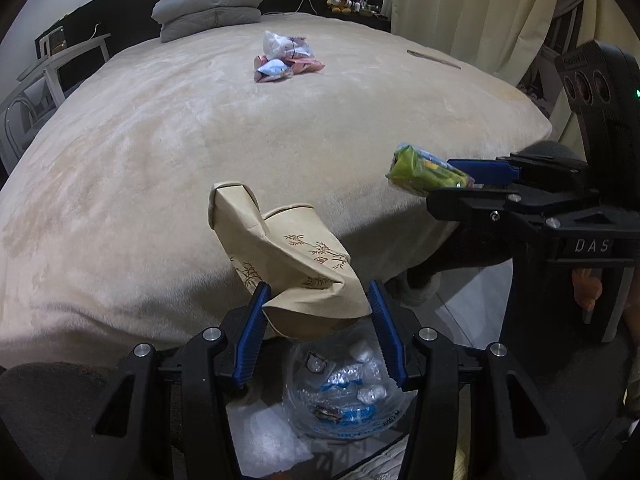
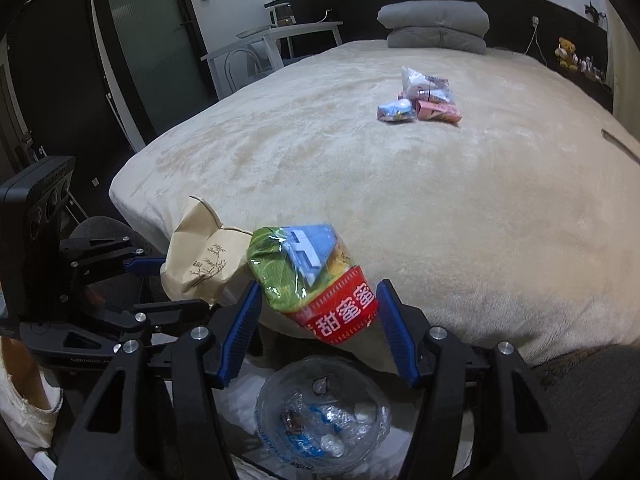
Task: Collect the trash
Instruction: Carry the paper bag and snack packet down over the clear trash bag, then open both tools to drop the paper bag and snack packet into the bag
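My left gripper (image 1: 318,292) is shut on a crumpled brown paper bag (image 1: 280,248) printed with bamboo; the bag sticks up and away from the blue pads. My right gripper (image 2: 319,292) is shut on a green, blue and red snack packet (image 2: 308,276). Both hang past the foot of the bed, side by side, over a bin lined with a clear plastic bag (image 1: 344,392) that holds several scraps. In the right wrist view the paper bag (image 2: 200,264) and the left gripper (image 2: 164,284) show at the left. More wrappers (image 1: 286,58) lie in a small pile far up the bed.
The bed (image 1: 200,140) has a beige plush cover, with grey pillows (image 1: 208,8) at the dark headboard. A thin stick (image 1: 434,59) lies near the bed's right edge. A white chair and table (image 1: 60,68) stand to the left, cream curtains (image 1: 460,8) to the right.
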